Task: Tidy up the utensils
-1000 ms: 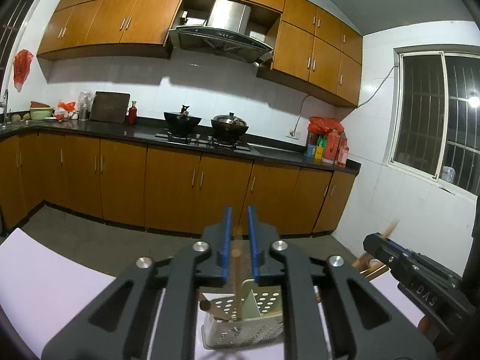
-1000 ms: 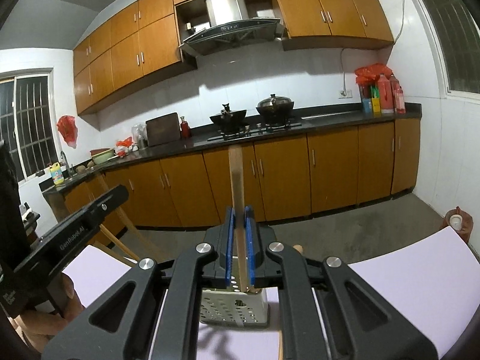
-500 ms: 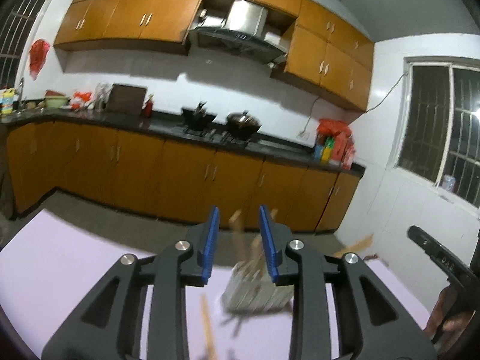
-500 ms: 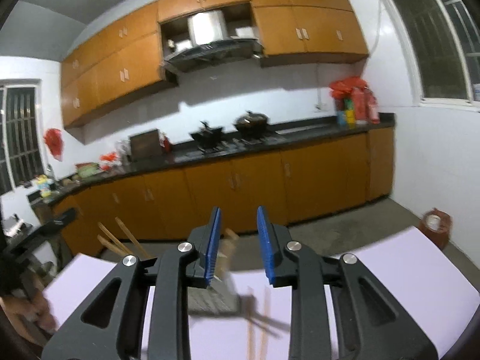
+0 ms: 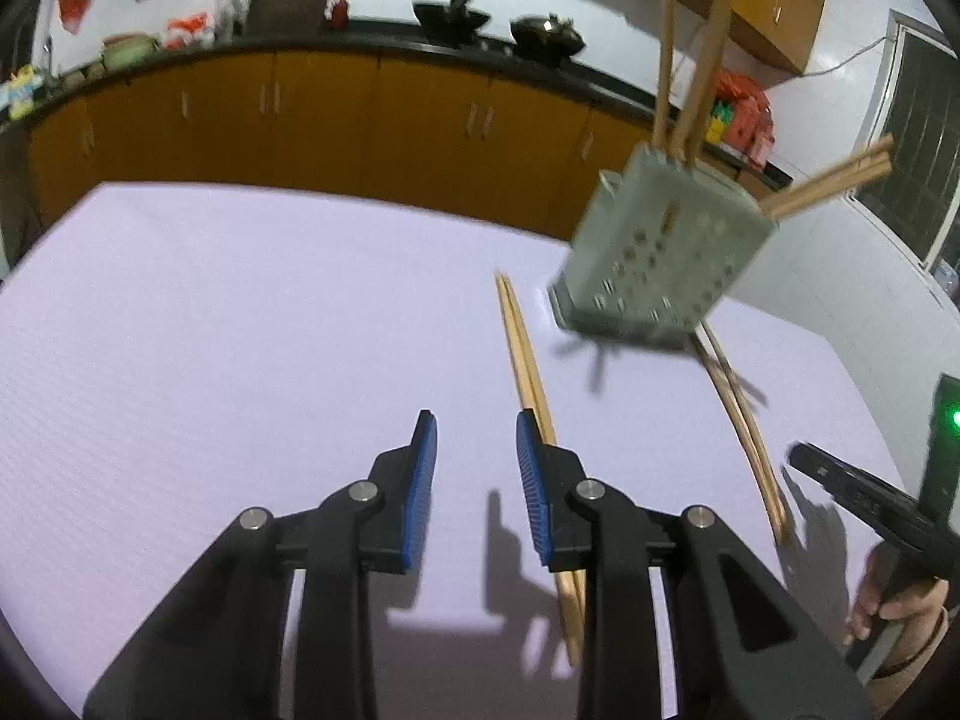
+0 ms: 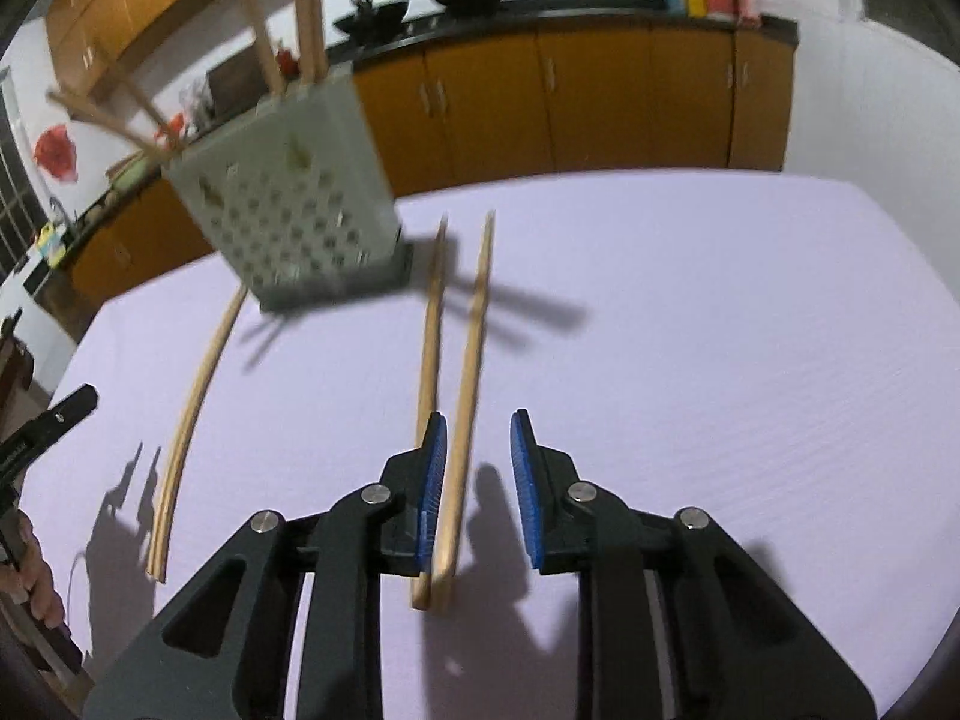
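Both tongs, emptied, have dropped toward the table (image 5: 240, 330).

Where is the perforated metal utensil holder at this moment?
The utensil holder stands on the lilac table, upper left in the right wrist view, upper right in the left wrist view, between two pairs of loose chopsticks.

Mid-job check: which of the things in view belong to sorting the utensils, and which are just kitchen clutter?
Part of the job:
- perforated metal holder, chopsticks already standing in it
- two chopsticks lying at the right gripper
- pair of chopsticks beside the left gripper

Just lying about:
- two pots on the far counter
- red bags
- cutting board
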### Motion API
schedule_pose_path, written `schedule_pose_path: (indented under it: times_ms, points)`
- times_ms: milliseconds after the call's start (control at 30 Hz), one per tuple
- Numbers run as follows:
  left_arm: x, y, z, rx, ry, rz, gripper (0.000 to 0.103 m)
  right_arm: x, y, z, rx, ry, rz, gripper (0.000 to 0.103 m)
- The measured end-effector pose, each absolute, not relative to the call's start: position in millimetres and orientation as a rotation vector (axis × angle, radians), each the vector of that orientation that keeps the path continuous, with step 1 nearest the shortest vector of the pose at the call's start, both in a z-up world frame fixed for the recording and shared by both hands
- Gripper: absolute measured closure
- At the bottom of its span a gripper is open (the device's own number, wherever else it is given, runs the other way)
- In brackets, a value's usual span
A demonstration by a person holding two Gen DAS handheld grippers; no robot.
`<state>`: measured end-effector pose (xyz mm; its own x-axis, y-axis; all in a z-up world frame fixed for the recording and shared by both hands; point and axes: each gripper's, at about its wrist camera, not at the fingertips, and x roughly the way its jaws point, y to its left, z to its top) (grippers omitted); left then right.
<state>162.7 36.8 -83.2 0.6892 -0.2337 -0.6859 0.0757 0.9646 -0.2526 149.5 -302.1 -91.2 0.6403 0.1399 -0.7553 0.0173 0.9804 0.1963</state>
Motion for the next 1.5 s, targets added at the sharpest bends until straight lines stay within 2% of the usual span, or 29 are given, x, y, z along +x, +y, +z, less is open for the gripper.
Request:
schedule_pose_path:
  times_ms: [133,233,500,900,1033,1267,1500]
  points:
    - [164.2,27.7,-95.6,-0.205,0.833,-0.211,0.076,157.1,-292.0,-104.9,0.16,0.925,0.059,0.082]
    - [161.9,17.9,-104.4,-0.187,0.854,-0.239,0.076,151.5,-293.6,-109.1,0.112,0.906,0.04,0.095]
    - [165.0,3.0,-115.1,-0.134,0.899,-0.244,0.084,149.0,-318.3,-108.6,0.155,0.894,-0.031,0.096]
    - [172.0,-15.5,-114.3,0.01,0.893,-0.189,0.084,148.6,-307.6,-108.5,0.101,0.892,-0.015,0.095]
    - [174.8,-10.6,-114.3,0.006,0.892,-0.155,0.095,147.6,-300.3,-108.1,0.081,0.883,-0.012,0.095]
    - [178.8,33.7,-113.7,-0.058,0.898,-0.081,0.095,144.3,-318.8,-107.2,0.114,0.877,-0.064,0.095]
    - [176.6,33.0,-112.9,-0.036,0.891,-0.082,0.091,142.5,-317.7,-107.3,0.09,0.879,-0.051,0.095]
